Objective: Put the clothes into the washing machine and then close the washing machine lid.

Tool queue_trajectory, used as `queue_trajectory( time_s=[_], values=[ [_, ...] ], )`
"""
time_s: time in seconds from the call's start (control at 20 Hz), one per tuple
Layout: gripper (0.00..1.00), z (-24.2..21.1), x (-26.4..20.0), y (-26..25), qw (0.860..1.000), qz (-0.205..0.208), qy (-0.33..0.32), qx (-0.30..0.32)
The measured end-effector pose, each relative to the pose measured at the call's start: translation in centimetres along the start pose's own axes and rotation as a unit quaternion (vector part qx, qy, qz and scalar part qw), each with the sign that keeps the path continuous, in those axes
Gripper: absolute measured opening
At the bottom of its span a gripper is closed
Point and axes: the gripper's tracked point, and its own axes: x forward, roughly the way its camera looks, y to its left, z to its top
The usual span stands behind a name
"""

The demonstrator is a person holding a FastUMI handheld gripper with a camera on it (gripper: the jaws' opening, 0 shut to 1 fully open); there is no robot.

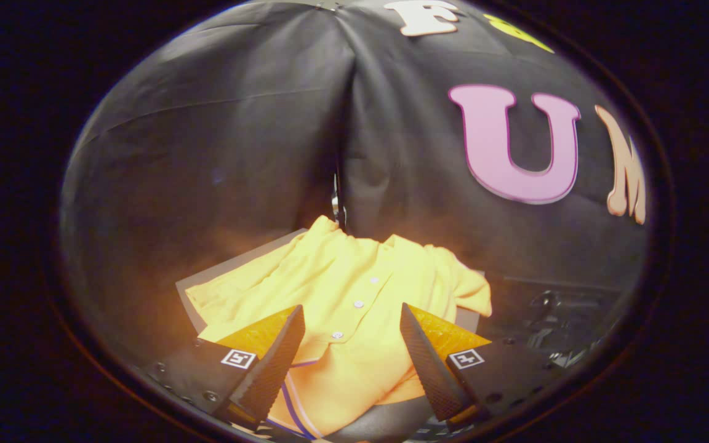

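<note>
Gripper view: lower centre, gripper (352, 320) spread wide over crumpled soft yellow buttoned shirt (342, 307) draped across flat grey surface (207, 280)

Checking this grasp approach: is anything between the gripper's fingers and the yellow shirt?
Nothing visible is. The gripper is open, its fingers apart above the yellow shirt, which lies crumpled on a grey board. The buttoned front sits right between the fingers, uncovered.

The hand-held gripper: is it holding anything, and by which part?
Nothing is held. The hand-held gripper is open, its fingers spread apart above the yellow shirt, over its buttoned front.
</note>
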Motion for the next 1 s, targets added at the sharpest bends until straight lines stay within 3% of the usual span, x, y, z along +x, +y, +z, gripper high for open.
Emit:
queue_trajectory(
  time_s=[0.15,0.6,0.7,0.85,0.9,1.0],
  values=[
    [0.97,-1.0,1.2,-0.7,0.999,-0.012,0.022,0.027],
    [0.96,-1.8,1.9,-0.8,0.997,-0.069,0.009,-0.019],
    [0.96,-1.7,1.6,-0.3,0.998,-0.059,-0.002,-0.014],
    [0.72,-2.2,1.9,-0.1,0.998,-0.053,-0.007,-0.021],
    [0.72,-2.0,1.7,-0.3,0.998,-0.058,-0.011,-0.021],
    [0.42,-1.9,1.9,-0.2,0.997,-0.07,-0.017,-0.019]
  ],
)
